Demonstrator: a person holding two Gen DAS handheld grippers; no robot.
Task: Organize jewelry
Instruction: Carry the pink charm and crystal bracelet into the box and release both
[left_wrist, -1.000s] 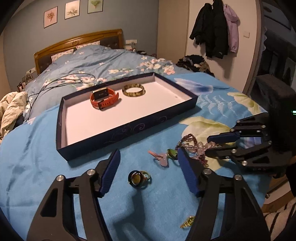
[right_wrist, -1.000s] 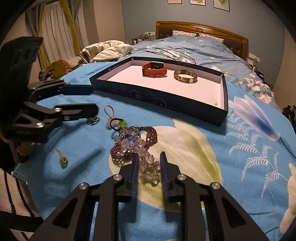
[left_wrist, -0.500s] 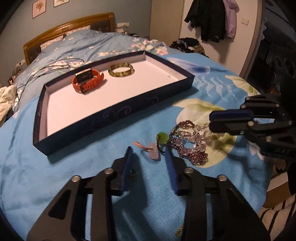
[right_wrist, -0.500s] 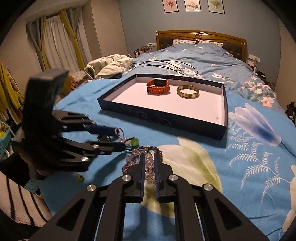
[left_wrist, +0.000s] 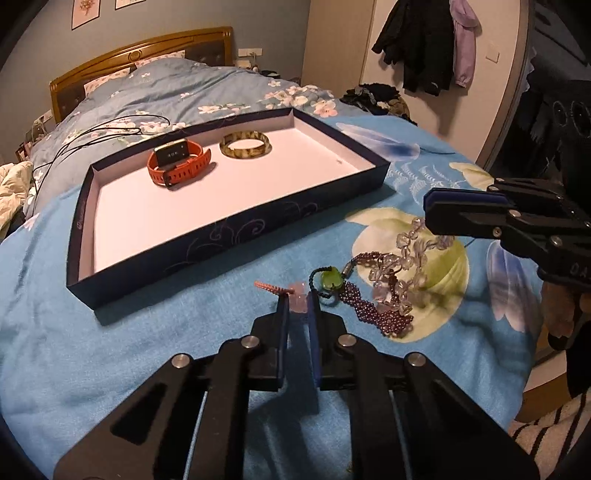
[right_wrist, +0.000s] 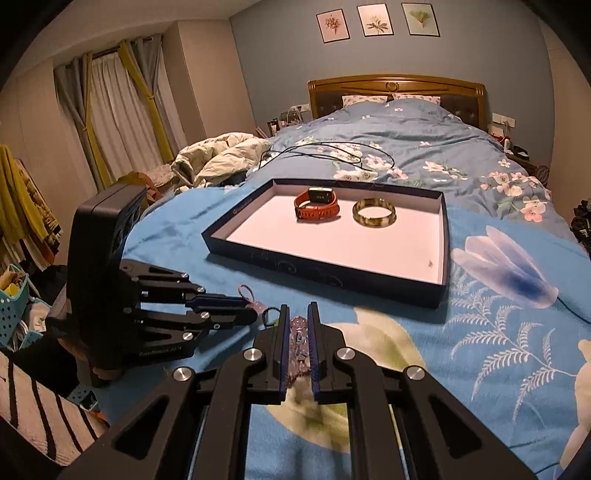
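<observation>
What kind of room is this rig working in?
A bedroom, lived-in. The work goes on atop a bed with a wooden headboard and blue floral bedding; coats hang on the wall and curtains cover a window. The jewelry tray sits on the bedding.

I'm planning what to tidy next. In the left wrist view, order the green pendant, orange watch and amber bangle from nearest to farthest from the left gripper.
From the left gripper:
1. Green pendant, on the bedspread just right of the fingertips.
2. Orange watch, in the tray's far left part.
3. Amber bangle, in the tray, right of the watch and slightly farther back.
</observation>
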